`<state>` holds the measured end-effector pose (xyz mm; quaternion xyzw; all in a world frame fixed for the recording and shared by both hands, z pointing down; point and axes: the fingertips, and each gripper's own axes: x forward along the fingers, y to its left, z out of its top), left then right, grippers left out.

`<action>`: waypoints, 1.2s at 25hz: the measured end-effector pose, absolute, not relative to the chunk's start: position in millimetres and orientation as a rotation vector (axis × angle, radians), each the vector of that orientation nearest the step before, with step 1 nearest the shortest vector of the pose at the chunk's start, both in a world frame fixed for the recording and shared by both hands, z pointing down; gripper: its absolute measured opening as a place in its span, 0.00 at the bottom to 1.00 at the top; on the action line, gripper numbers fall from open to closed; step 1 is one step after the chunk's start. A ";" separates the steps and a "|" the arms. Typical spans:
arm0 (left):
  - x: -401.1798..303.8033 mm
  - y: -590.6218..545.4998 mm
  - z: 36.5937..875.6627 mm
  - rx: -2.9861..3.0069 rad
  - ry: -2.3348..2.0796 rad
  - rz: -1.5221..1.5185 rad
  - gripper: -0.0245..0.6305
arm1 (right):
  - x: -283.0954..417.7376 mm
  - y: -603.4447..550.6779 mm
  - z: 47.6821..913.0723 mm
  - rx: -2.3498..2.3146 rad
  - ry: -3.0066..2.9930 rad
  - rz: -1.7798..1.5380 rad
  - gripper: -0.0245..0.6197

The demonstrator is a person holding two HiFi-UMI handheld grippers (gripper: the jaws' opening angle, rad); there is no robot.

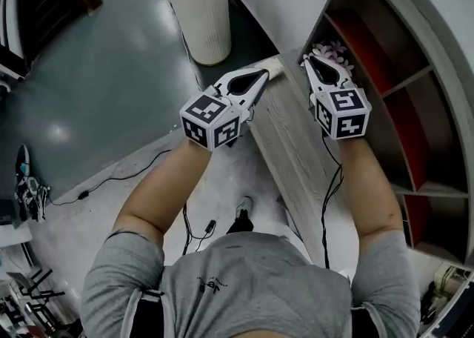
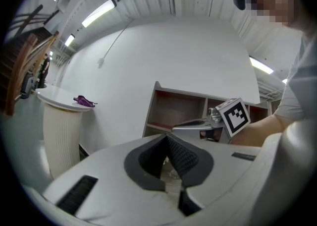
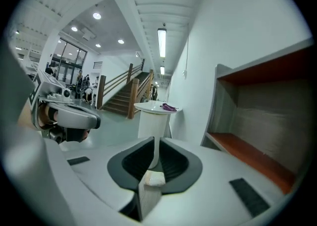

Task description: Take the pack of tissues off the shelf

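The tabletop (image 1: pixel 296 144) runs forward from the person. The shelf (image 1: pixel 415 81) stands along its right side, and the floor (image 1: pixel 104 77) lies at its left. A round stand (image 1: pixel 201 21) is on the floor beyond the far end. The pack of tissues (image 1: pixel 333 50) sits at the far right, beside the shelf edge, just right of the right hand-held gripper (image 1: pixel 308 59).
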<state>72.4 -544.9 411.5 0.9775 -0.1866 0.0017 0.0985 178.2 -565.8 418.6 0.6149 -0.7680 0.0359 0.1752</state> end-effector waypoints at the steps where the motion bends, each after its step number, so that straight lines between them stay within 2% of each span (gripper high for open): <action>1: 76.2 -529.4 401.2 2.896 -0.551 -0.002 0.06 | 183.1 -547.6 407.9 1.743 -2.182 0.098 0.10; 6: 84.2 -459.8 353.5 2.909 -0.537 -0.047 0.06 | 194.1 -468.1 357.0 1.741 -2.221 0.063 0.05; 14: 110.1 -359.4 302.2 2.926 -0.577 -0.072 0.06 | 232.6 -360.3 303.7 1.769 -2.245 0.019 0.05; 21: 132.2 -260.4 281.2 2.936 -0.552 -0.066 0.06 | 255.0 -256.6 278.3 1.771 -2.311 0.035 0.05; 30: 140.7 -139.6 283.1 2.895 -0.587 -0.089 0.06 | 249.1 -125.5 287.1 1.643 -2.378 0.035 0.05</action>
